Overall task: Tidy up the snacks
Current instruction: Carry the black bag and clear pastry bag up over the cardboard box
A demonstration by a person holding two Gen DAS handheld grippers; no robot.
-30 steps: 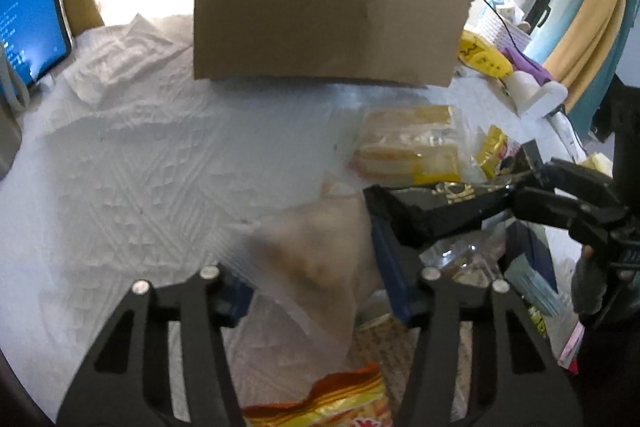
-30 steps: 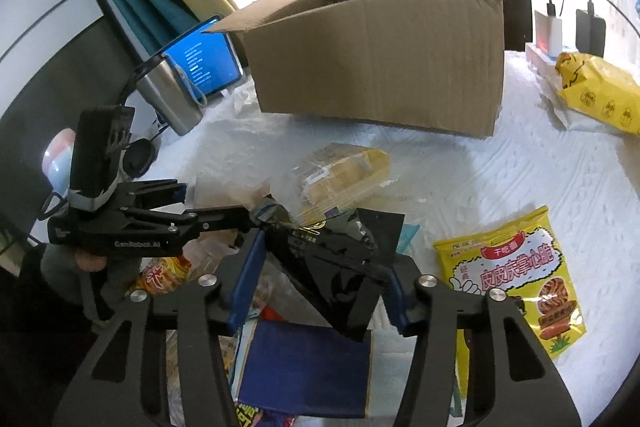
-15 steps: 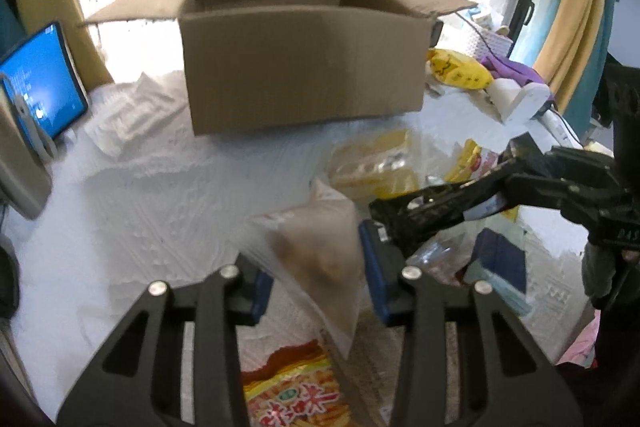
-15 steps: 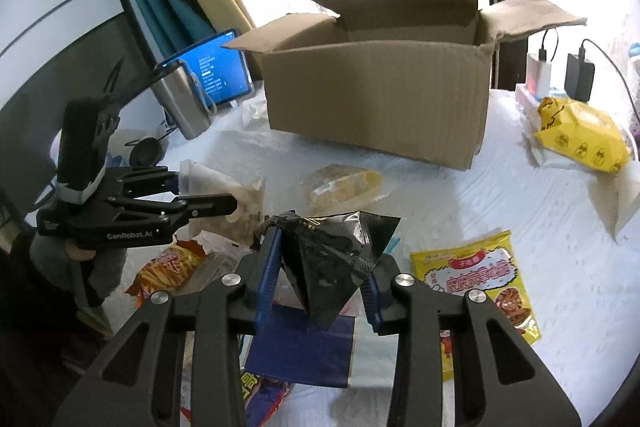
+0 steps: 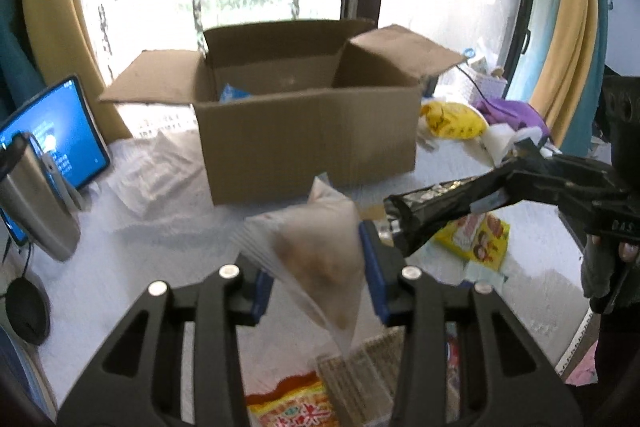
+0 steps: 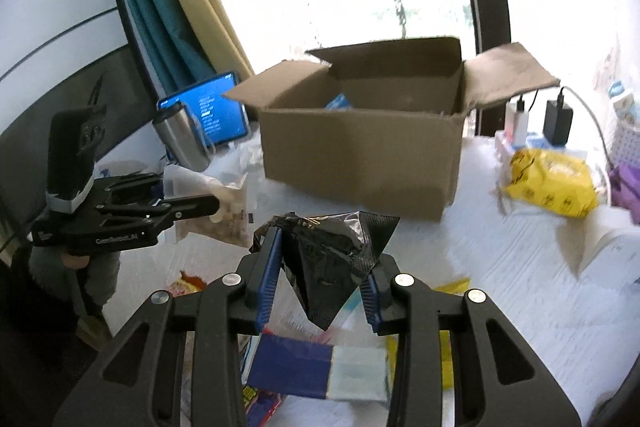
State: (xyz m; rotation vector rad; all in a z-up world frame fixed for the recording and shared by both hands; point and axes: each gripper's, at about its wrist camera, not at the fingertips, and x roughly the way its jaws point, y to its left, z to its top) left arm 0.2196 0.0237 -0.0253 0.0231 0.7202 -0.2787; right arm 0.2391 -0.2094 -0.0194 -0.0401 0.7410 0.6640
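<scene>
My left gripper [image 5: 316, 267] is shut on a clear snack bag [image 5: 320, 247] with brown pieces, held above the table. It also shows in the right wrist view [image 6: 212, 207], with the clear bag [image 6: 232, 203]. My right gripper [image 6: 320, 267] is shut on a black foil snack bag [image 6: 332, 259], also lifted; it shows in the left wrist view [image 5: 432, 215]. An open cardboard box [image 5: 304, 131] stands ahead [image 6: 360, 163] with a blue packet inside [image 5: 232, 93].
Loose snack packets lie on the white table: a yellow bag [image 6: 548, 183], a yellow packet [image 5: 480, 235], an orange packet [image 5: 296, 407], a blue box [image 6: 296, 367]. A steel tumbler [image 5: 36, 203] and tablet [image 5: 56, 131] stand at left. Chargers [image 6: 556, 123] sit right of the box.
Both grippers have risen and pulled back with their bags. The box's open top and inside now show.
</scene>
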